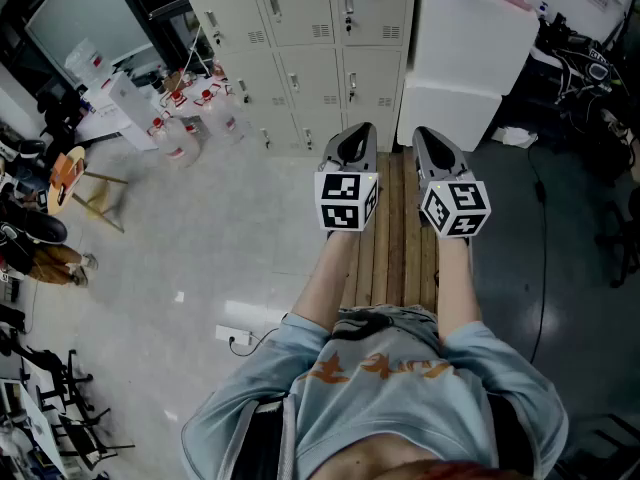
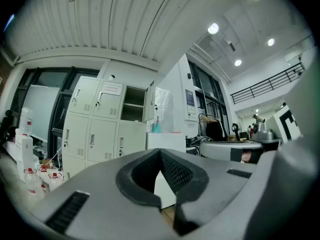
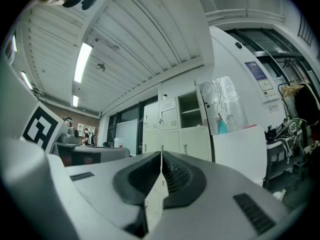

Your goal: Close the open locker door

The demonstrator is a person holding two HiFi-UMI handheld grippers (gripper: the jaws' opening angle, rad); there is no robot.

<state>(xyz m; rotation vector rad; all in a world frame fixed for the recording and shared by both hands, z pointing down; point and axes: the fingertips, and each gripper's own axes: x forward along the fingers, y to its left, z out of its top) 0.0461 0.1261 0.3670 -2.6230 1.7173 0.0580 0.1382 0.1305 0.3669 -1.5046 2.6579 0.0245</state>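
A bank of cream lockers (image 1: 310, 58) stands ahead. In the left gripper view the upper right compartment (image 2: 133, 104) stands open, its door (image 2: 149, 102) swung out to the right. The right gripper view shows the same open compartment (image 3: 190, 110) with shelves inside. My left gripper (image 1: 358, 136) and right gripper (image 1: 428, 140) are held side by side, level, well short of the lockers. The left gripper (image 2: 160, 154) has its tips touching with nothing held. Nothing sits between the closed jaws of the right gripper (image 3: 161, 156) either.
Stacked white boxes (image 1: 470, 58) stand against the lockers' right side, close to the open door. Plastic bottles (image 1: 190, 118) crowd the floor at the left. I stand on a slatted wooden platform (image 1: 395, 258). A stool (image 1: 75, 183) and a power strip (image 1: 235, 336) lie left.
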